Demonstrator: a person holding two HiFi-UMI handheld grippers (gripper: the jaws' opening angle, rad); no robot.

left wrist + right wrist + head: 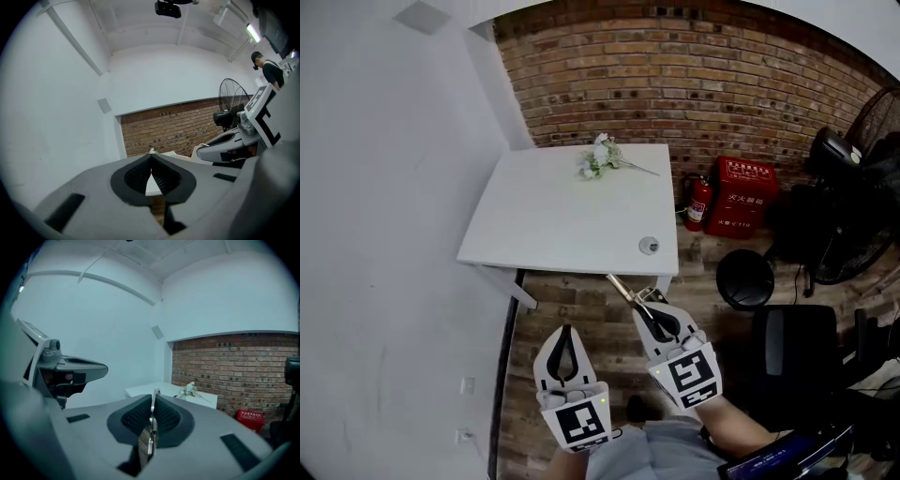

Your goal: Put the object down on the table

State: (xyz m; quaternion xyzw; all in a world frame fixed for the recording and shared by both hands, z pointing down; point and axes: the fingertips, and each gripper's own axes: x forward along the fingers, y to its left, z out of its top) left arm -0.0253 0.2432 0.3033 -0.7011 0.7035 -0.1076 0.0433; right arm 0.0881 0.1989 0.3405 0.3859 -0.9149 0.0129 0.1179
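My right gripper (643,306) is shut on a thin metal tool (626,289) with a brownish end that sticks out toward the front edge of the white table (553,220). It hangs over the wooden floor, just short of the table. In the right gripper view the tool (151,434) stands edge-on between the ribbed pads of that gripper (153,398). My left gripper (566,330) floats lower left of it, shut, with nothing between its pads. In the left gripper view its pads (151,158) meet at the tips.
A bunch of pale flowers (600,157) lies at the table's far edge, and a small round fitting (649,245) sits near its front right corner. To the right stand a fire extinguisher (697,202), a red box (745,195), a fan (872,122), a round black stool (744,278) and a black chair (797,347).
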